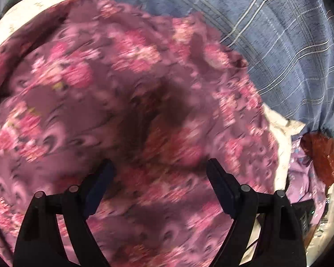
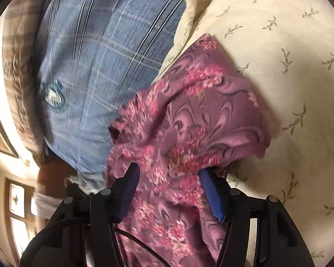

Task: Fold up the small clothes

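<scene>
Right wrist view: we find the maroon pink-flowered cloth garment point(image 2: 189, 115) running forward between the released right gripper point(image 2: 170, 191); left gripper point(image 1: 159, 187) hovers unclenched above it.

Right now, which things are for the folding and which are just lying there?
For the folding:
- pink flowery cloth
- left gripper
- right gripper

Just lying about:
- cream leafy sheet
- blue checked shirt the person wears
- lilac cloth

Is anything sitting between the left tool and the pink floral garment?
Nothing visible. The left tool stands open directly over the pink floral garment, with only cloth showing between its fingers. The blue plaid cloth lies off to the side, beyond the garment's edge.
</scene>
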`<state>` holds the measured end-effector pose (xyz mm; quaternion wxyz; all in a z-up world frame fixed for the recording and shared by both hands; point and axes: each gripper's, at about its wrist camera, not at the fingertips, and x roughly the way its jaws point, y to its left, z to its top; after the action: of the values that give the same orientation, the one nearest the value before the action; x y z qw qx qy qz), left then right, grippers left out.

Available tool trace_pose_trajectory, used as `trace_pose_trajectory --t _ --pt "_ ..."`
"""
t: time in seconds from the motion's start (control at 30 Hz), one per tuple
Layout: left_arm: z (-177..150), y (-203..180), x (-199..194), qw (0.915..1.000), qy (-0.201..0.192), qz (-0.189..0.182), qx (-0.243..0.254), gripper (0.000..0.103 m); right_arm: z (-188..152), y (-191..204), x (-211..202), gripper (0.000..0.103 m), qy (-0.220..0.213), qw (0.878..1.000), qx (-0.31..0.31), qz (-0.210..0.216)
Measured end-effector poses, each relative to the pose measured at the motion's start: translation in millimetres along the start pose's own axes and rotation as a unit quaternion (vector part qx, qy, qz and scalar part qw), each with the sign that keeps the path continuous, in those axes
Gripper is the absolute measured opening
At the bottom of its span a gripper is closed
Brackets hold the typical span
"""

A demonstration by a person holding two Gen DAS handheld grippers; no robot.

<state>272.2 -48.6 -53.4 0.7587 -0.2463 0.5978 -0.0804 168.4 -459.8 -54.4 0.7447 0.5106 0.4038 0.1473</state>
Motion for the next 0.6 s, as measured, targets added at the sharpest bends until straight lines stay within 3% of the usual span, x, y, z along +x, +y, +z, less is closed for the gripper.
trace_pose_trajectory --t 0.13,0.17,0.2,0.23,0.27,0.3,0.37,0.47,0.6 --pt "8 -18 -2 0.9993 -0.03 -0.024 -0.001 0.083 3 -10 -2 0.057 -0.015 0.999 0.03 0.038" --pt "9 -22 -4 0.9989 -0.044 -0.016 0.005 0.073 4 -13 -2 0.054 -0.017 0.998 0.036 0.042" --pt "9 -25 -6 0.9984 -0.054 -0.011 0.011 0.054 4 -17 -3 0.048 -0.019 0.998 0.042 0.042" --pt "10 -28 -8 0.9981 -0.059 -0.007 0.017 0.042 5 -18 -1 0.042 -0.023 0.997 0.047 0.05" --pt "12 -29 -10 0.998 -0.059 -0.007 0.023 0.025 6 -19 0 0.023 -0.025 0.998 0.046 0.047" --pt "12 -29 -14 0.9976 -0.064 -0.003 0.025 0.016 8 -16 1 0.012 -0.024 0.998 0.039 0.037" --pt "13 -23 -34 0.9955 -0.091 0.001 0.028 0.016 9 -6 1 0.01 -0.024 0.998 0.035 0.057" --pt "11 -5 -69 0.9899 -0.139 0.018 0.022 0.016 -1 27 -10 0.01 -0.022 0.991 0.006 0.131" --pt "10 37 -92 0.986 -0.161 0.042 -0.008 0.016 -40 51 -5 0.01 0.031 0.983 -0.02 0.181"
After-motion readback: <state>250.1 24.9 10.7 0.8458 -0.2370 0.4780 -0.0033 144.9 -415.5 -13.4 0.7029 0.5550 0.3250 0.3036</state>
